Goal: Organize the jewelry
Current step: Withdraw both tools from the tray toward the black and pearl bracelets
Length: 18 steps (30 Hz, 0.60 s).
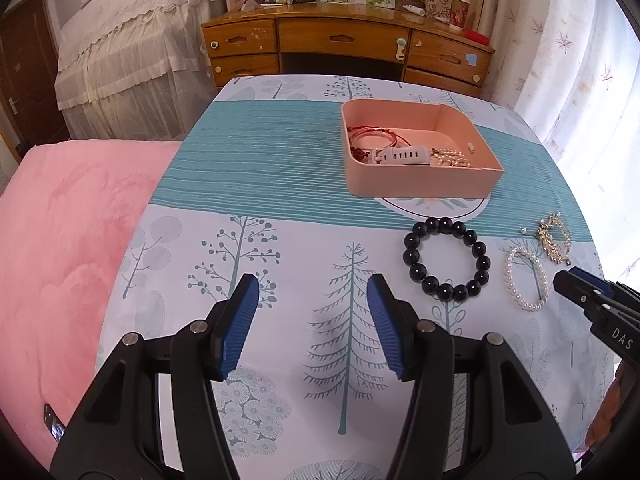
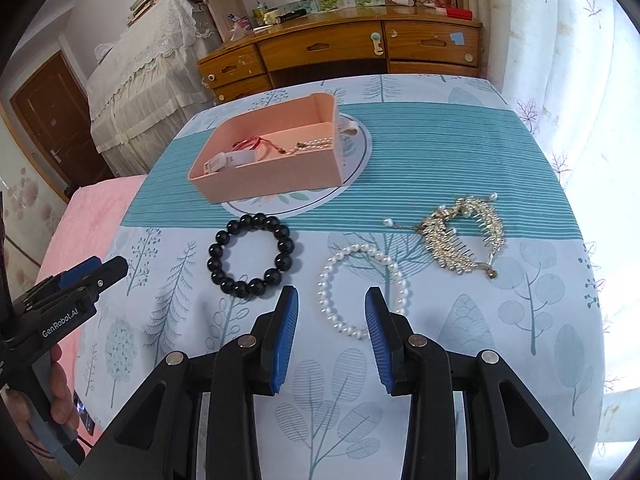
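A pink open box (image 1: pixel 420 182) (image 2: pixel 276 176) sits on the teal band of the tablecloth; it holds a red cord bracelet (image 1: pixel 372 136), a white strap (image 1: pixel 400 157) and a pearl strand (image 1: pixel 450 159). In front of it lie a black bead bracelet (image 1: pixel 446 260) (image 2: pixel 251 255), a white pearl bracelet (image 1: pixel 526 278) (image 2: pixel 362 290) and a gold hair comb (image 1: pixel 554 240) (image 2: pixel 464 236). My left gripper (image 1: pixel 312 300) is open and empty, left of the black bracelet. My right gripper (image 2: pixel 332 312) is open and empty, with the near side of the pearl bracelet showing between its fingers.
The tablecloth (image 1: pixel 280 248) has a tree print. A pink blanket (image 1: pixel 60 240) lies to the left. A wooden desk with drawers (image 1: pixel 344 44) stands behind the table, and curtains (image 1: pixel 580 80) hang on the right. A lace-covered piece (image 1: pixel 128 52) stands at back left.
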Tool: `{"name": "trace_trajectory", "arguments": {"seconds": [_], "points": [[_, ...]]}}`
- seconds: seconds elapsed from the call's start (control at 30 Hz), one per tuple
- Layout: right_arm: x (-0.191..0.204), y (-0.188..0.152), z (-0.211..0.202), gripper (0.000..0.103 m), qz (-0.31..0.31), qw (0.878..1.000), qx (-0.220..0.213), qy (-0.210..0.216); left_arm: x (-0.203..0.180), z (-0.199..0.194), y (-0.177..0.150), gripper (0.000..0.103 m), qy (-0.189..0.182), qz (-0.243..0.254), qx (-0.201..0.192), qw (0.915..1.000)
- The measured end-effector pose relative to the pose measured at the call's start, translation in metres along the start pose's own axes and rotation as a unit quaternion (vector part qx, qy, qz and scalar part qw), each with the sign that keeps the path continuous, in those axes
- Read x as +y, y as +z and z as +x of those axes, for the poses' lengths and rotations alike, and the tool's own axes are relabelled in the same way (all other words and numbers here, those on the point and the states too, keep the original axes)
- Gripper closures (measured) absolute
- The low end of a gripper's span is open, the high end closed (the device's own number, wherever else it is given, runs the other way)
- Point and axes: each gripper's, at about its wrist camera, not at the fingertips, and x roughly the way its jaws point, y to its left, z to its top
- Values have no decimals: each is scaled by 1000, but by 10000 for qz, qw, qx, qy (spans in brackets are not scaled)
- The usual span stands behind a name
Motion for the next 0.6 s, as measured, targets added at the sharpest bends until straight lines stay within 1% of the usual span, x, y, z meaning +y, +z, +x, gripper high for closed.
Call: {"name": "trace_trajectory", "arguments": {"seconds": [0.17,0.33,0.47,0.6], "points": [[-13,5,4,68,114,9999,11,-106,7,6,4,50,10,-27,-11,10000],[-30,10,7,68,229,9996,-15,-186,14,18,10,50,-3,-88,85,9999],[-44,9,14,68,340,9992,34,-198,17,28,13,50,-185,-152,193,9995],[-48,7,24,68,314,9993,145,-140,8,33,14,50,-375,-75,253,9989]]}}
